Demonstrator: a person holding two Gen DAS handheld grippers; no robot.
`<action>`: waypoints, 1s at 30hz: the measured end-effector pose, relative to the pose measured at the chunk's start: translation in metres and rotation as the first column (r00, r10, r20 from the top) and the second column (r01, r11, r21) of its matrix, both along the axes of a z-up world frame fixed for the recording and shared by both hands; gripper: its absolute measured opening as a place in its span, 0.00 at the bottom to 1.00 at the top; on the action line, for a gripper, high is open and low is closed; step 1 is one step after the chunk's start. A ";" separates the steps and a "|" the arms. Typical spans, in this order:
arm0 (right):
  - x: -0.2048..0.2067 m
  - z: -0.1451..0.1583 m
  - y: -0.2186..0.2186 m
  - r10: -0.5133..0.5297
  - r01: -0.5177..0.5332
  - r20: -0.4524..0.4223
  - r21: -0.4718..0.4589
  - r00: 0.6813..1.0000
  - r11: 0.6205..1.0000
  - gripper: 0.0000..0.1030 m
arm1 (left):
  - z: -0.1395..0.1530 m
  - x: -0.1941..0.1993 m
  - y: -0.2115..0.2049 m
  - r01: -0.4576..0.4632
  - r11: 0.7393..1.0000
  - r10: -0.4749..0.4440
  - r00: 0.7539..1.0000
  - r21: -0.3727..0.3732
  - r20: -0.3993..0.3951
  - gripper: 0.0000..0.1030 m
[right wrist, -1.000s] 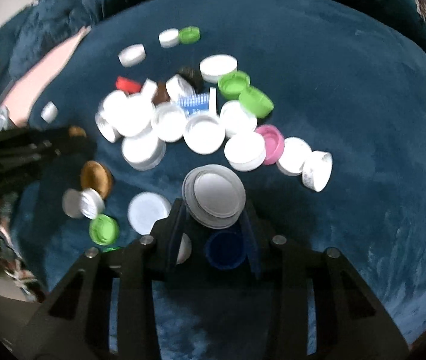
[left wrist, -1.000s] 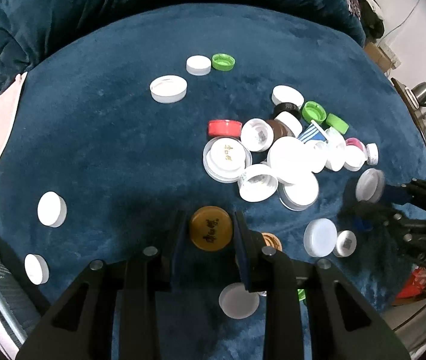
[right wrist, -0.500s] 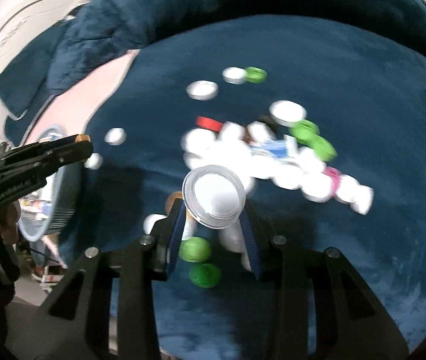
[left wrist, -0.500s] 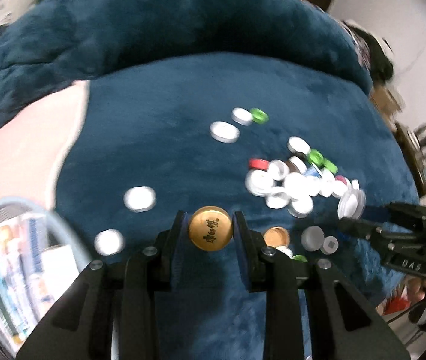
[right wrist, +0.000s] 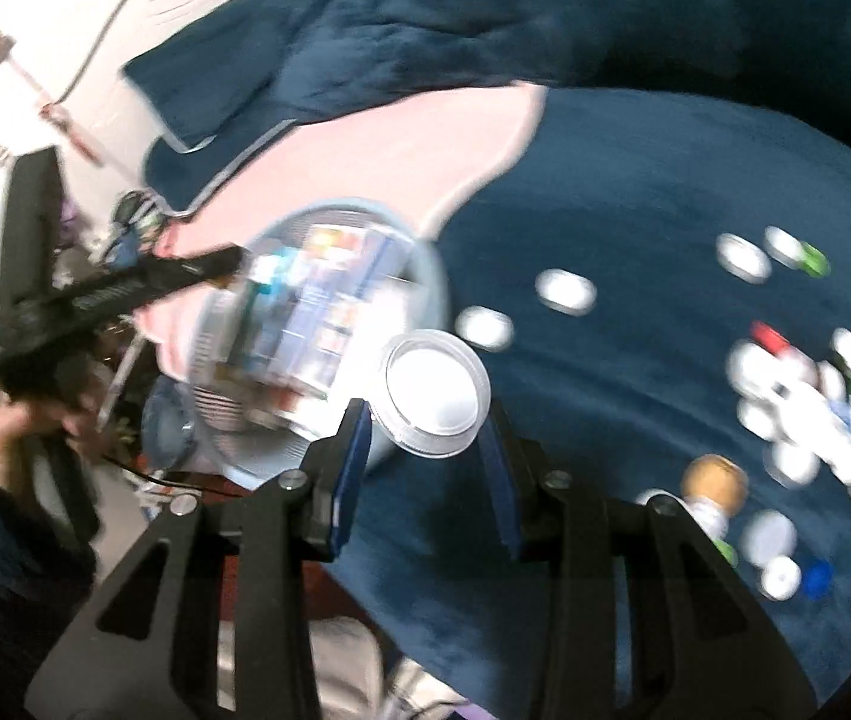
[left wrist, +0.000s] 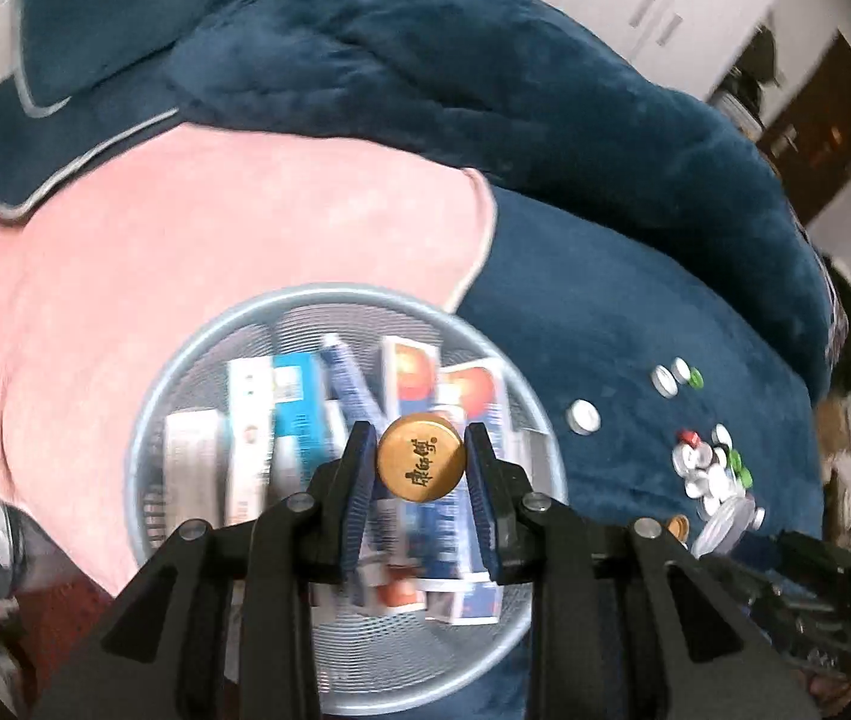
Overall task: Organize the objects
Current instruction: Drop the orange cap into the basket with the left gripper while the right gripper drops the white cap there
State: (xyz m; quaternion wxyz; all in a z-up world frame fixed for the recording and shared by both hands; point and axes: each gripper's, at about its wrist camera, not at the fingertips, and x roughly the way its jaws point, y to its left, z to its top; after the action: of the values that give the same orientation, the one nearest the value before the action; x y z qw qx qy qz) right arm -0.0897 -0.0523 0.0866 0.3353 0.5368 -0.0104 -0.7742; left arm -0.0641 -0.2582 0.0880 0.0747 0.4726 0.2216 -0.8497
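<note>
A dark blue blanket [left wrist: 635, 312] covers the bed, with a pink cover [left wrist: 215, 252] beside it. The round mesh basket [left wrist: 149, 432] sits at the blanket's edge, packed with boxes [left wrist: 299, 396]. Well apart from the basket, loose caps [right wrist: 797, 396] lie scattered on open blue fabric. Above the basket, the left gripper [left wrist: 422, 462] pinches a gold cap [left wrist: 422, 463]. Just beside the basket's rim, the right gripper [right wrist: 428, 420] clamps a clear white lid [right wrist: 434, 393].
</note>
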 end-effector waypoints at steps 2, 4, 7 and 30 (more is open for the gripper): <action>-0.003 0.002 -0.031 0.039 -0.039 0.003 -0.023 0.999 0.999 0.37 | -0.006 0.001 -0.011 -0.020 1.000 0.020 1.000 0.012 0.014 0.30; -0.009 0.001 -0.060 0.057 -0.056 0.010 -0.045 0.998 0.997 0.37 | -0.012 -0.001 -0.015 -0.036 0.999 0.035 0.999 0.027 0.029 0.30; -0.022 -0.007 -0.088 0.056 -0.049 0.077 -0.092 0.995 0.995 0.38 | -0.016 -0.003 -0.018 -0.036 0.999 0.035 0.999 0.034 0.039 0.30; -0.038 -0.016 -0.005 -0.161 0.165 0.113 -0.020 0.980 0.986 0.91 | 0.002 0.000 -0.001 -0.015 0.990 0.024 0.998 -0.139 0.063 0.93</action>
State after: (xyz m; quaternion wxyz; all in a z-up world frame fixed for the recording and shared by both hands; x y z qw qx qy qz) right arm -0.1275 -0.0569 0.0706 0.2774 0.5714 -0.0840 -0.7678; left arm -0.0643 -0.2592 0.0898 0.1226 0.4913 0.1639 -0.8466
